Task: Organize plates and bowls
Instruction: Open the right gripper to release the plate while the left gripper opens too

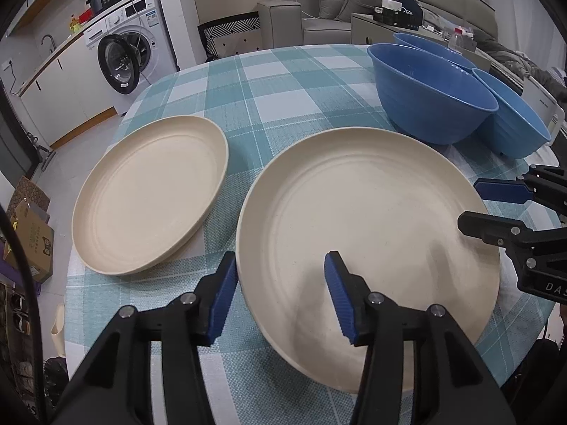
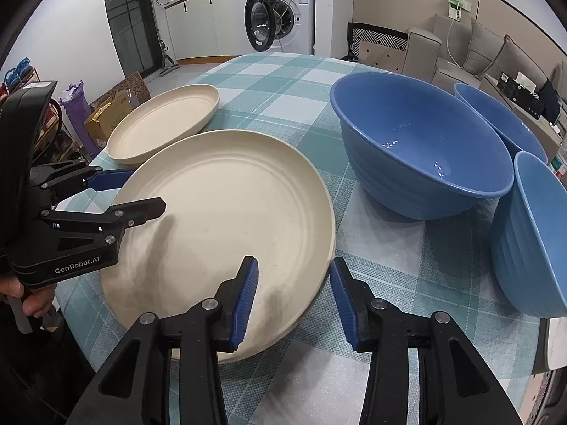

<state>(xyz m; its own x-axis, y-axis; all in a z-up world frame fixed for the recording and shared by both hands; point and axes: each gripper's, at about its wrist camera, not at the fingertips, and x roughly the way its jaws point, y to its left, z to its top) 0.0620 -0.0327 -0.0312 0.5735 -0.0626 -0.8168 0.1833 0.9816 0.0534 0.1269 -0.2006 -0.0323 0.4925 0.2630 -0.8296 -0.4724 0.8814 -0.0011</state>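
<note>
Home, open-plan: washing machine [image 2: 280, 17] under kitchen counter, grey sofa [image 1: 354, 3], checked tablecloth [image 1: 283, 81].

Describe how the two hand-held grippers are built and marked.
The left hand-held gripper and the right hand-held gripper look alike: black angular frames with silver pivot bolts, and two fingers faced with ribbed blue pads. The left body carries white "GenRobot.AI" lettering; the right's shows only partial white letters.

Checked-cloth table [image 1: 276, 81] w/ 2 cream plates [image 1: 368, 233], 3 blue bowls [image 1: 432, 99].
</note>
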